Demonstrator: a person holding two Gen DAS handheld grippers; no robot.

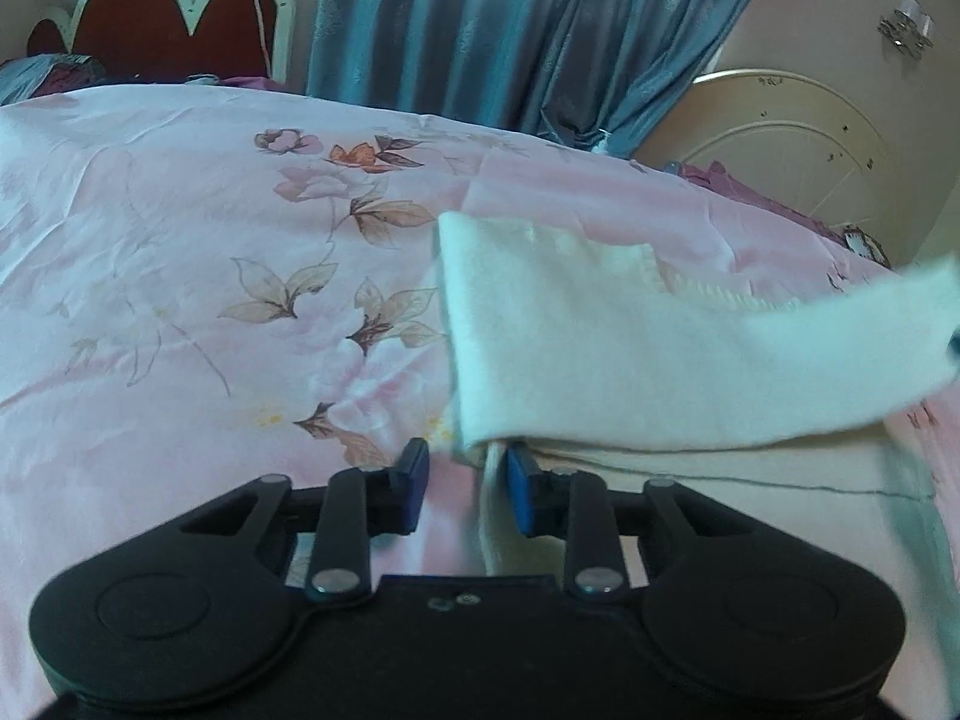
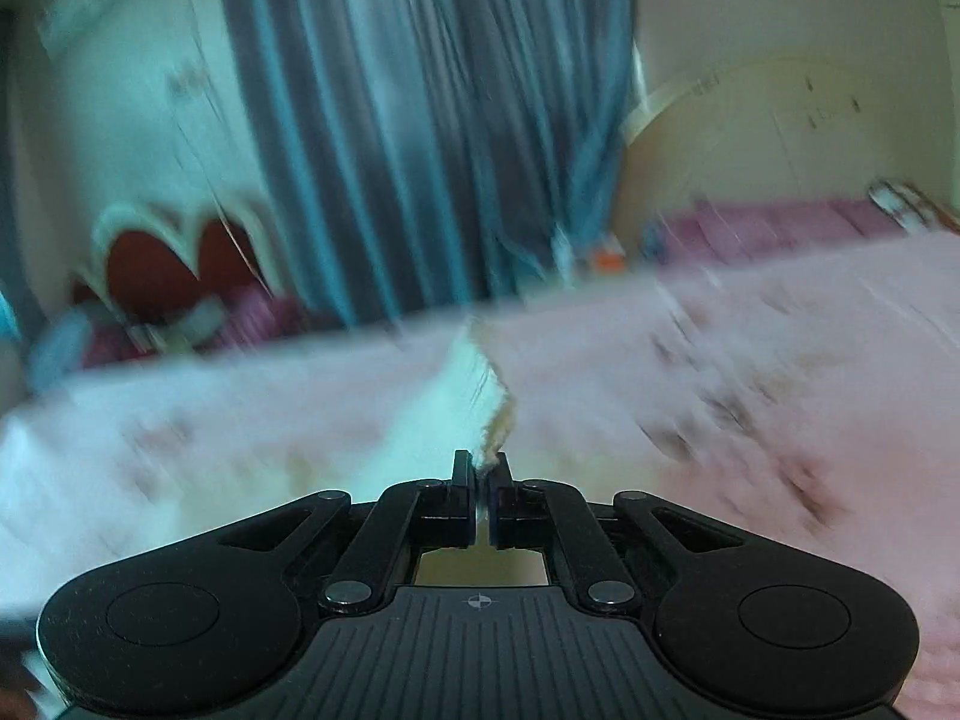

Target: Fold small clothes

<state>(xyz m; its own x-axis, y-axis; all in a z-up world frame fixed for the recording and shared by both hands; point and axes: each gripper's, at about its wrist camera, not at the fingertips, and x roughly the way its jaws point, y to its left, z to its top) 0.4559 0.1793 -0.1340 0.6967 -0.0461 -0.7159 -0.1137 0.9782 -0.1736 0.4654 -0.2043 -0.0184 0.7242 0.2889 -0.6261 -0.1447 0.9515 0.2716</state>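
Observation:
A cream-white small garment (image 1: 600, 348) lies on the pink floral bed sheet (image 1: 180, 240), its upper layer doubled over and stretched off to the right, where it blurs. My left gripper (image 1: 465, 465) sits low at the garment's near left corner. A strip of the cloth's edge stands between its blue pads (image 1: 521, 489): the right pad is against it, the left pad stands apart with pink sheet showing in the gap, so this gripper is open. In the blurred right wrist view, my right gripper (image 2: 481, 462) is shut on an edge of the white garment (image 2: 474, 396), which runs away from its fingertips.
A grey-blue curtain (image 1: 480, 30) hangs behind the bed. A red headboard with white trim (image 1: 168, 18) is at the far left, a cream rounded panel (image 1: 780, 150) at the far right. Purple bedding (image 1: 750, 186) lies along the bed's far edge.

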